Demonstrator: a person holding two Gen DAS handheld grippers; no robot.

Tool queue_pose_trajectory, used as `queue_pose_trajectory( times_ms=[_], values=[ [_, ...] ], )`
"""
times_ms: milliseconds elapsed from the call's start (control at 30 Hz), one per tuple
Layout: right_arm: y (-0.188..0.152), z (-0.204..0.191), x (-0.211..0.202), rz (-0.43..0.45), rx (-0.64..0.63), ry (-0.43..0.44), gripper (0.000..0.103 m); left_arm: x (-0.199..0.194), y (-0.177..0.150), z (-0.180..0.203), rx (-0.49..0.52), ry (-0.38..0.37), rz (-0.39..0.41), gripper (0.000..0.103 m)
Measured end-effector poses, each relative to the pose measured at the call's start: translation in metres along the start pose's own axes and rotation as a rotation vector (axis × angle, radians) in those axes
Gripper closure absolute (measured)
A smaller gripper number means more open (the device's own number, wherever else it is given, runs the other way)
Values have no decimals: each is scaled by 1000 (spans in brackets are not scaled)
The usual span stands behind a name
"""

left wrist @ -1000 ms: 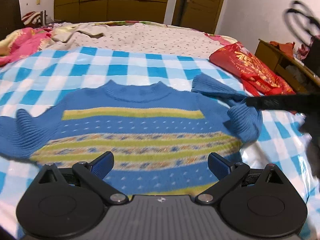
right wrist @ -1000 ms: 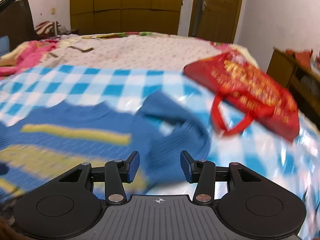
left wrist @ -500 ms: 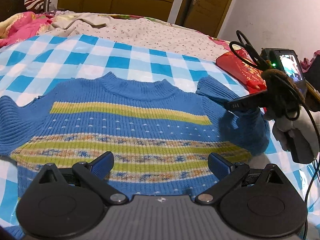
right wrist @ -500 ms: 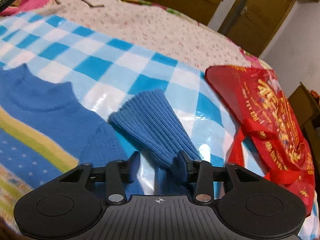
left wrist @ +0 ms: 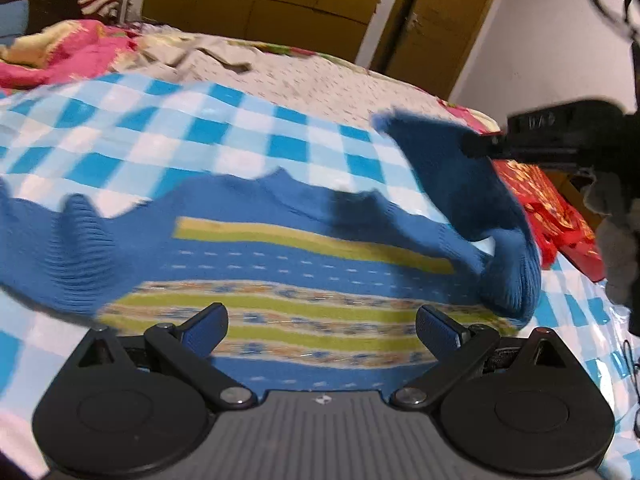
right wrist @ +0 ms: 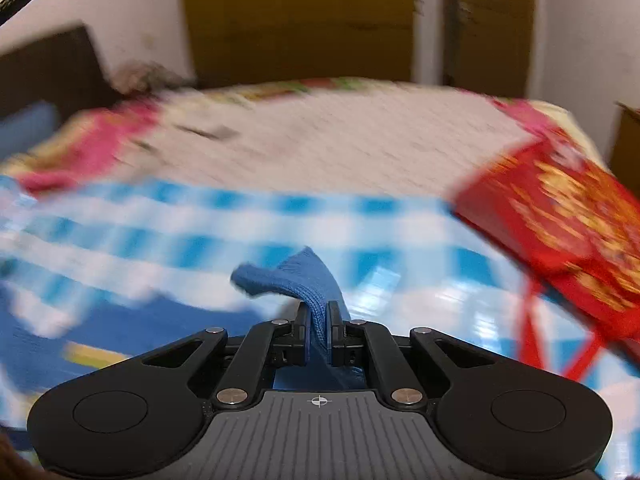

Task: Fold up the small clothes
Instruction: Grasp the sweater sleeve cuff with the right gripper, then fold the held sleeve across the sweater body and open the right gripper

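Note:
A small blue knit sweater (left wrist: 280,264) with yellow-green stripes lies front-up on a blue-and-white checked sheet (left wrist: 200,136). My left gripper (left wrist: 320,326) is open and empty, low over the sweater's hem. My right gripper (right wrist: 319,330) is shut on the sweater's right sleeve (right wrist: 296,276) near the cuff. In the left wrist view that sleeve (left wrist: 448,168) is lifted off the bed, and the right gripper (left wrist: 476,146) holds it from the right. The sweater's left sleeve (left wrist: 60,248) lies spread at the left.
A red printed bag (right wrist: 560,216) lies on the bed to the right of the sweater, also seen in the left wrist view (left wrist: 548,208). Pink and floral bedding (left wrist: 60,56) is bunched at the far left. Wooden wardrobe doors (left wrist: 260,4) stand behind the bed.
My right gripper has closed on the right sleeve and lifted it off the bed, up and toward the sweater's body. The left gripper stays open over the hem.

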State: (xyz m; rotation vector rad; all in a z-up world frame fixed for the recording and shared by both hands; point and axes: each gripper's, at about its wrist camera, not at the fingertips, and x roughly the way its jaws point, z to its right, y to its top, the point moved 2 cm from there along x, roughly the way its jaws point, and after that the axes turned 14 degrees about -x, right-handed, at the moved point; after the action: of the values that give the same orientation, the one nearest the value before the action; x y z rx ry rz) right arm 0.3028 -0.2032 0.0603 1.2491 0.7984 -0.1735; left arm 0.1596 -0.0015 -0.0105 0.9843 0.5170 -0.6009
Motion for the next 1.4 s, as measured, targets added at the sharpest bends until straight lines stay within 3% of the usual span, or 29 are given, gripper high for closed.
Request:
queue_pose_trajectory(
  times_ms=[100, 200, 333, 400, 567, 733, 900, 1067, 1200, 1267, 1333, 1400],
  values=[
    [6, -56, -3, 36, -54, 132, 97, -13, 0, -19, -9, 36, 21, 0],
    [-4, -113, 19, -12, -116, 259, 97, -20, -4, -39, -13, 74, 20, 0],
    [-42, -165, 54, -169, -259, 310, 92, -27, -7, -63, -8, 118, 30, 0],
    [-55, -168, 53, -195, -257, 323, 89, -25, -10, -71, -9, 114, 8, 0],
    [-67, -139, 20, -170, -147, 287, 88, -30, -4, -76, -29, 77, 29, 0],
    [-86, -83, -16, -143, -7, 74, 88, -30, 4, -70, -14, 79, 70, 0],
    [-111, -24, -20, -184, 156, -162, 86, -19, 15, -45, 48, 65, 117, 0],
    [-117, -3, -1, -182, 201, -172, 81, 14, 15, -27, 150, 111, 98, 0],
    [-106, 13, -4, -105, 253, -152, 80, 28, 7, -25, 181, 134, 67, 0],
    [-92, 16, 1, -103, 211, -118, 80, 30, 1, -24, 181, 130, 55, 0],
    [-79, 13, 15, -160, 128, -54, 76, 29, -5, -22, 193, 127, 57, 0],
    [-70, 6, 29, -202, 38, -61, 76, 28, -12, -21, 223, 134, 66, 0]
  ],
)
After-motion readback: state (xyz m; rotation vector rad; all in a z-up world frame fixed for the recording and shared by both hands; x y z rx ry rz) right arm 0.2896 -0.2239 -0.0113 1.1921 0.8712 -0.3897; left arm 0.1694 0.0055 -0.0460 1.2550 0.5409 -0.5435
